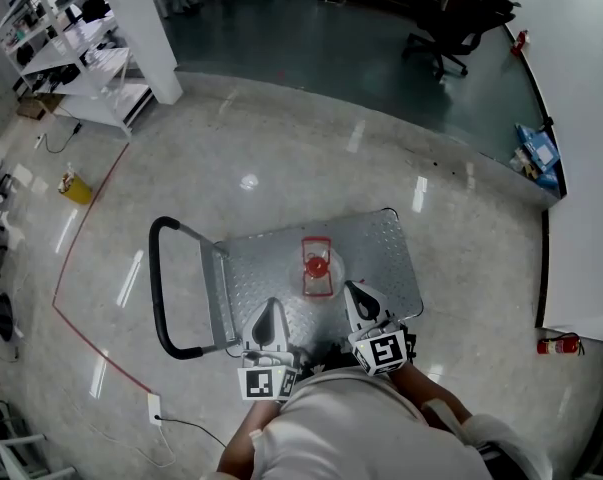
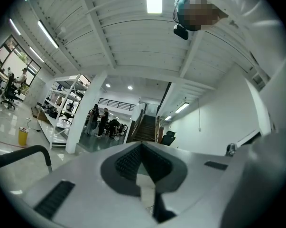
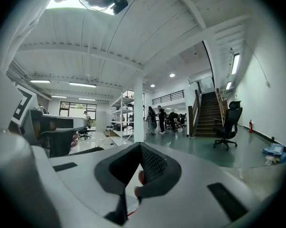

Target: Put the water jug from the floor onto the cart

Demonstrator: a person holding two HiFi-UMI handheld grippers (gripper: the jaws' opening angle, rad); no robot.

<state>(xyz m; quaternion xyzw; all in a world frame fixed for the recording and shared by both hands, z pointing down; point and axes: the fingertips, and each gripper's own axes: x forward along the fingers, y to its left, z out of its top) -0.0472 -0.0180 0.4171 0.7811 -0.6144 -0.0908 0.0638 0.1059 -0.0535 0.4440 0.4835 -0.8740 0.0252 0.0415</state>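
The water jug (image 1: 317, 265), clear with a red cap and seen from above, stands upright near the middle of the cart's silver platform (image 1: 381, 248). The cart's black push handle (image 1: 159, 288) is at the left. My left gripper (image 1: 270, 304) hovers over the platform's near edge, below and left of the jug, jaws together and empty. My right gripper (image 1: 351, 288) sits just right of the jug, apart from it, also shut and empty. In the left gripper view the gripper (image 2: 142, 146) points level into the room. Behind the right gripper (image 3: 141, 146) in its own view, a bit of red shows.
A fire extinguisher (image 1: 559, 345) lies on the floor at the right by a white wall. A yellow bin (image 1: 75, 188), white shelves (image 1: 81, 58) and a pillar (image 1: 146, 28) are at the upper left. An office chair (image 1: 461, 28) stands far back. A floor socket with cable (image 1: 153, 406) is lower left.
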